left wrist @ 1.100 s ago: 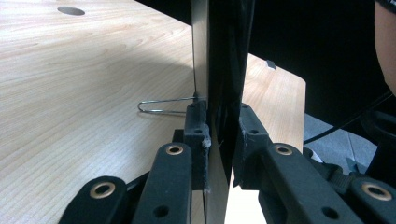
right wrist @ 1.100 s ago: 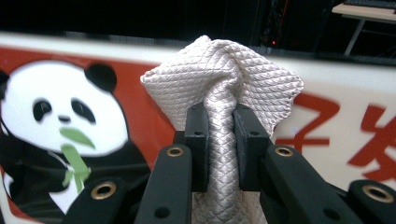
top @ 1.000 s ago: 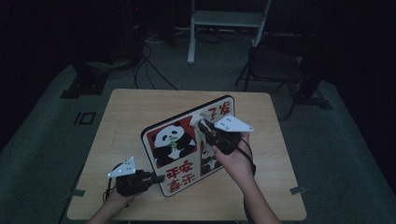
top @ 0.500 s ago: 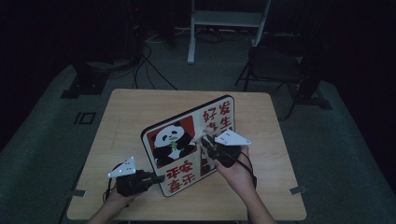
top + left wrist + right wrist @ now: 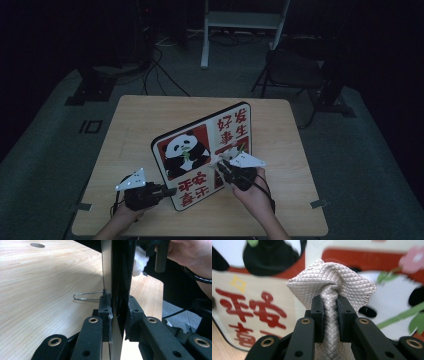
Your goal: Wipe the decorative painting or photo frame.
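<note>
A board (image 5: 200,147) printed with a panda and red characters stands tilted on the wooden table (image 5: 145,117). My left gripper (image 5: 167,191) is shut on the board's lower left edge; in the left gripper view the jaws (image 5: 117,312) clamp the board's thin edge (image 5: 117,277). My right gripper (image 5: 220,164) is shut on a bunched whitish cloth (image 5: 332,282), which is pressed against the board's printed face (image 5: 249,290) near its lower right part. The cloth (image 5: 140,261) and the hand holding it also appear beyond the board in the left gripper view.
A thin wire foot (image 5: 85,296) pokes out from the board's back onto the table. The tabletop has a round hole (image 5: 37,245). Behind the table stand a dark chair (image 5: 295,70) and a white frame (image 5: 245,20), with cables on the floor.
My right gripper has slid the cloth down the board's face, from near the upper right characters to the lower right part. The left gripper and the board have stayed put.
</note>
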### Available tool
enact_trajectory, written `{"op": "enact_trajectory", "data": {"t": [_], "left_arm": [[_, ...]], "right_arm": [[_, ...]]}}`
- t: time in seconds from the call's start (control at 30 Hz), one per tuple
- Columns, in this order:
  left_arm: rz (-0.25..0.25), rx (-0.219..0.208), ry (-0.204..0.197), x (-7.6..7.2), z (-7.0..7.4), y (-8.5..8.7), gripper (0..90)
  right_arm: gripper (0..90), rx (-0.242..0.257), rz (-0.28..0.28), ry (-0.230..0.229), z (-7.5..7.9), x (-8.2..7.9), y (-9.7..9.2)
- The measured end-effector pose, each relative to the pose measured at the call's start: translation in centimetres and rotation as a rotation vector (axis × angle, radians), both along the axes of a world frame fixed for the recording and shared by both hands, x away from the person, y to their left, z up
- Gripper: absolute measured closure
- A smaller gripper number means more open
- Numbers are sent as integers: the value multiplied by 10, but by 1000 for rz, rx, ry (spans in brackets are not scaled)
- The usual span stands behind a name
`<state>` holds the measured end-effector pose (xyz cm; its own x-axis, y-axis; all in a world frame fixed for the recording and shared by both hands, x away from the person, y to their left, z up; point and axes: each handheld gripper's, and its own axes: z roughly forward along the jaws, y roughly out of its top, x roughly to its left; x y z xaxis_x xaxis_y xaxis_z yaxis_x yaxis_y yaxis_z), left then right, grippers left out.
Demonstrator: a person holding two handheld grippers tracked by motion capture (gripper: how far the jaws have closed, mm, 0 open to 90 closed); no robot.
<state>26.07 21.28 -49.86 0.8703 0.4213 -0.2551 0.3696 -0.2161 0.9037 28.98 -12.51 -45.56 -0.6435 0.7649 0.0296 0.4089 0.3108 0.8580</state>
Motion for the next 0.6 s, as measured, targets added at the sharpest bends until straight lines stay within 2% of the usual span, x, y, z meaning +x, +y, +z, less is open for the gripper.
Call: {"op": "enact_trajectory", "data": {"t": [0.37,0.6], "left_arm": [[-1,1,-1,0,0,0,791],[0,0,0,0,0,0,791]], "right_arm": [[778,-45,5,82,-32,-7,-3],[777,-73,10,114,-44,-9,-3]]}}
